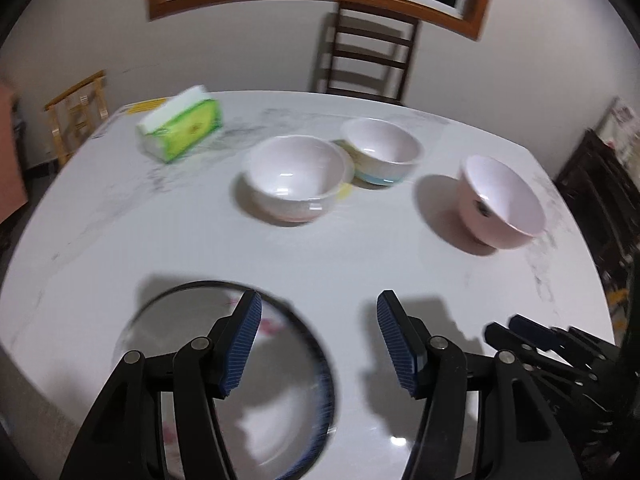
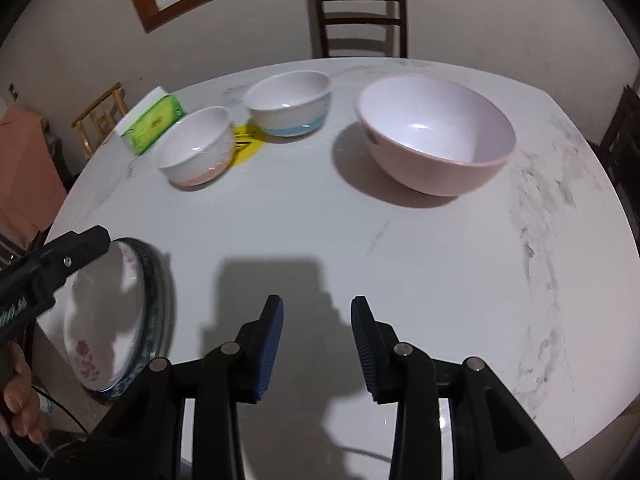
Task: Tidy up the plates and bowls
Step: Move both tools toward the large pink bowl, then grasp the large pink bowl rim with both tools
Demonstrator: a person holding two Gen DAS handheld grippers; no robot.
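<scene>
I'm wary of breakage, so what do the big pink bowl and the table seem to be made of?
The big pink bowl looks like melamine or glazed ceramic: smooth and glossy, with a small highlight inside. I can't tell which. The table looks like polished marble or a marble-look slab: white with grey veining, reflecting light at its near edge.

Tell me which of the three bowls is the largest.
The pink bowl, standing alone on the right. It is clearly wider than the blue-banded bowl and the pink-based white bowl that sit close together on the left.
</scene>
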